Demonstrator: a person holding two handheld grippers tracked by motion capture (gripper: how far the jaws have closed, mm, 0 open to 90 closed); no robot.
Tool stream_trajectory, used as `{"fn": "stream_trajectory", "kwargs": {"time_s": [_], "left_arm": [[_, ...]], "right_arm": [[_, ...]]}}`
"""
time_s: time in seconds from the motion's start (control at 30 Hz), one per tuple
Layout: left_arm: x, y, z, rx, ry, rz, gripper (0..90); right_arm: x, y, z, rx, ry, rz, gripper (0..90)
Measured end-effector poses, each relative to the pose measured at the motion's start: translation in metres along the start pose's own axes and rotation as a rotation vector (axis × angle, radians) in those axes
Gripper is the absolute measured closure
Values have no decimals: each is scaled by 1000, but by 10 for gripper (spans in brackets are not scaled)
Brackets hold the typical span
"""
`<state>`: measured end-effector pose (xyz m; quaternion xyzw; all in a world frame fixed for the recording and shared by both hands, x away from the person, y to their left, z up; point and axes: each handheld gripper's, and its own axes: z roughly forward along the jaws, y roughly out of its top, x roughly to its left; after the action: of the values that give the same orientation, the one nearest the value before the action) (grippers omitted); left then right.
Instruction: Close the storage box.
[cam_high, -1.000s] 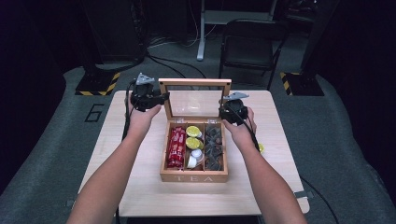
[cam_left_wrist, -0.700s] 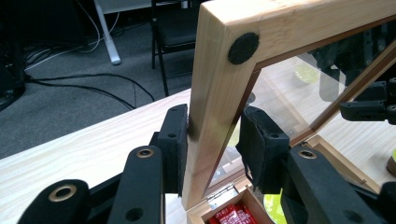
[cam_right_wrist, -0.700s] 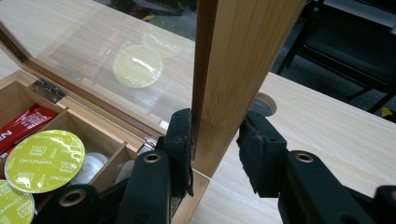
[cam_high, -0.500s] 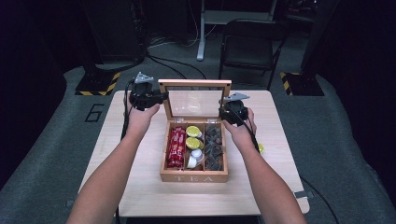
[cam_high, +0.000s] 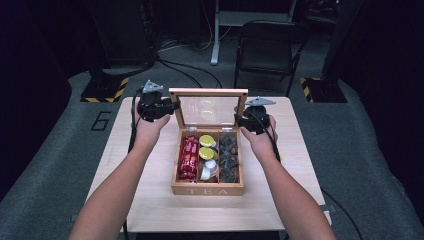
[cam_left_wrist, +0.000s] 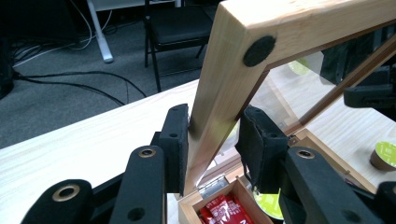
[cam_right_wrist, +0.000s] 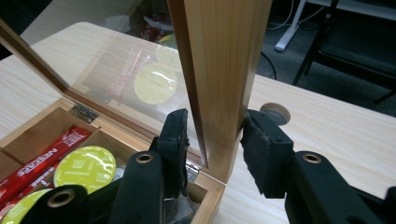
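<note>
The left tool (cam_high: 172, 106) is clamped on the left side rail of the lid (cam_high: 208, 92); in the left gripper view both pads press the pale wood of that rail (cam_left_wrist: 219, 93) from either side. The right tool (cam_high: 239, 120) straddles the right side rail; in the right gripper view its jaws have just been opening, with the rail (cam_right_wrist: 219, 84) between them, the left pad close against the glass side and the right pad at the outer face, though I cannot tell whether they still press.

The lid stands upright at the 12 o'clock edge of the wooden box (cam_high: 207, 189), hinged there, with a clear pane in its frame. The box sits near the middle of the counter (cam_high: 150, 205), its front marked TEA facing 6 o'clock. It has three compartments: red packets (cam_high: 188, 157) at 9 o'clock, yellow-green capsules (cam_high: 206, 146) in the middle with white ones below them, and dark pieces (cam_high: 229, 156) at 3 o'clock.

In the left gripper view, another capsule (cam_left_wrist: 384, 155) lies on the counter outside the box.
</note>
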<state>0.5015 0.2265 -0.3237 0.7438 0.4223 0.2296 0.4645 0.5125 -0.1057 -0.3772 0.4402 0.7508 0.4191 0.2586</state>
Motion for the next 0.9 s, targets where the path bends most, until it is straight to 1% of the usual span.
{"fn": "stream_trajectory", "kwargs": {"time_s": [0.1,0.13,0.17,0.27,0.3,0.37,0.43,0.53,0.6,0.67,0.73,0.77,0.8,0.87,0.9], "left_arm": [[-1,-2,-1,-9,1,0,633],[-1,-2,-1,-8,1,0,633],[-1,-3,-2,-9,0,1,633],[-2,-4,-3,-13,-2,-1,632],[-3,-5,-3,-13,-1,-1,631],[-4,-6,-5,-11,2,3,631],[-5,-9,-7,-14,-5,3,630],[-6,-13,-11,-9,-18,11,626],[-8,-17,-14,-12,-28,17,624],[-9,-22,-16,-20,-41,4,618],[-10,-26,-20,-14,-54,9,613],[-12,-29,-22,-10,-57,20,612],[-14,-32,-25,-6,-64,21,608],[-16,-40,-30,-7,-97,14,585],[-17,-44,-33,-9,-107,18,573]], "right_arm": [[2,3,-8,1,-1,-23,571],[2,4,-11,-4,-1,-24,567],[2,6,-14,-9,2,-14,567],[3,10,-23,-42,22,-9,564],[4,11,-26,-49,24,-19,561],[5,14,-32,-58,28,-21,562],[5,16,-37,-65,36,-22,563],[7,18,-45,-65,46,-32,563],[9,19,-52,-73,58,-28,562],[11,17,-59,-80,62,-38,557],[16,13,-67,-78,65,-43,549],[17,11,-71,-88,66,-60,546],[19,8,-76,-91,70,-67,541],[24,1,-85,-104,82,-83,537],[26,-2,-89,-113,92,-91,537]]}}
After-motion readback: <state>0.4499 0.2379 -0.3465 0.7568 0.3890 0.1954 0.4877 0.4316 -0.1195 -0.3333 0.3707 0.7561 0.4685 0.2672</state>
